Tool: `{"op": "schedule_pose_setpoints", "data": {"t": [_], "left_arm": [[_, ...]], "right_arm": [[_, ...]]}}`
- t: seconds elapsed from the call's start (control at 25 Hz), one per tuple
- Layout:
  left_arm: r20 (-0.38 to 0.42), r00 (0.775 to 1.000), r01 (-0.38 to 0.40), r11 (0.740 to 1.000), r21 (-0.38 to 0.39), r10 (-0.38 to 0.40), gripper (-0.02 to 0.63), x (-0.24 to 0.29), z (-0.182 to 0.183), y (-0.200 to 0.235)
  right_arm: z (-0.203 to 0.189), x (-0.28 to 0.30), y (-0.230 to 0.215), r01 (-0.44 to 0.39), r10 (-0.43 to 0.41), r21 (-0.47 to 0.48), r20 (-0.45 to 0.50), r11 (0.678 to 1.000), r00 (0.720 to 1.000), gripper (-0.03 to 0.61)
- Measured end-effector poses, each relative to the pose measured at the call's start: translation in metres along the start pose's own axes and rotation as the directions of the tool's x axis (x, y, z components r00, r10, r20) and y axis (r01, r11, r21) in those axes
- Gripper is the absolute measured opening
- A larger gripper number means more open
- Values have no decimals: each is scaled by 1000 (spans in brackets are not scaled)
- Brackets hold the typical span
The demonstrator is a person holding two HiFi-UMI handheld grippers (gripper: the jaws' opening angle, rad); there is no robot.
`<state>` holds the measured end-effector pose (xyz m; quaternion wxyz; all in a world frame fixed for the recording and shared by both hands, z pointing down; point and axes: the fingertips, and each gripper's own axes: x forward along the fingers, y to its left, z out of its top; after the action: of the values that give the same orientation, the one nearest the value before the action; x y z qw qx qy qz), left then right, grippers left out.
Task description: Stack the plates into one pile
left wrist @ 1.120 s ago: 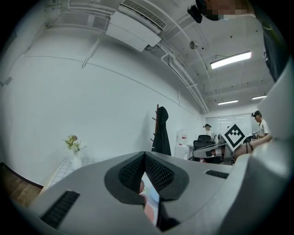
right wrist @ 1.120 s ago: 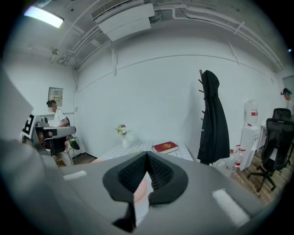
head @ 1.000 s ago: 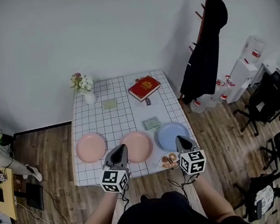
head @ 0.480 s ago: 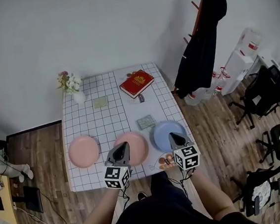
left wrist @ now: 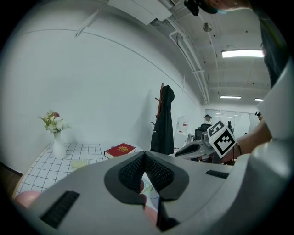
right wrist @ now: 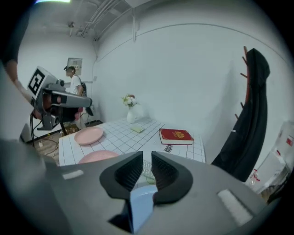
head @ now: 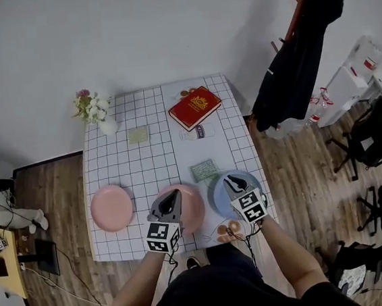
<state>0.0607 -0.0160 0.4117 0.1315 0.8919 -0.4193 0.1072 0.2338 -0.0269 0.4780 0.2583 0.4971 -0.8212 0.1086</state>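
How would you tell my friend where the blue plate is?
Look at the white checked table by the wall. Three plates sit in a row along its near edge, and the blue plate is at the right end. The middle plate and the left plate are both pink, so it is the only blue one.

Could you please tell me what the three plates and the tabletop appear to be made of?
Left pink plate, middle pink plate and blue plate: probably plastic or melamine, matte; flat pastel colour, no glare, though glazed ceramic is possible. Tabletop: white with a dark grid, tile or a printed sheet; too small to tell.
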Motion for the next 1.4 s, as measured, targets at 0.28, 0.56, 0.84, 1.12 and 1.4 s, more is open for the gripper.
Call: {"op": "schedule_pose_setpoints", "data": {"t": [0.28, 0.56, 0.84, 1.12, 1.4], "left_arm": [[-61, 998, -33, 999, -14, 32, -5, 46, -16, 11], [-110, 991, -76, 996, -41, 71, -5, 61, -36, 24], [-139, 983, -127, 990, -66, 117, -5, 64, -52, 43], [-153, 978, -156, 984, -89, 142, -5, 66, -58, 60], [-163, 975, -170, 981, -92, 154, -5, 65, -62, 68]], "right_arm": [[-41, 76, -8, -196, 154, -257, -176, 946, 972, 119], [-94, 136, -3, -385, 235, -389, -380, 837, 895, 154], [-137, 180, 4, -512, 218, -482, -542, 711, 812, 196], [-161, 198, 7, -557, 167, -526, -613, 643, 772, 202], [-173, 207, 7, -534, 126, -568, -602, 626, 788, 186]]}}
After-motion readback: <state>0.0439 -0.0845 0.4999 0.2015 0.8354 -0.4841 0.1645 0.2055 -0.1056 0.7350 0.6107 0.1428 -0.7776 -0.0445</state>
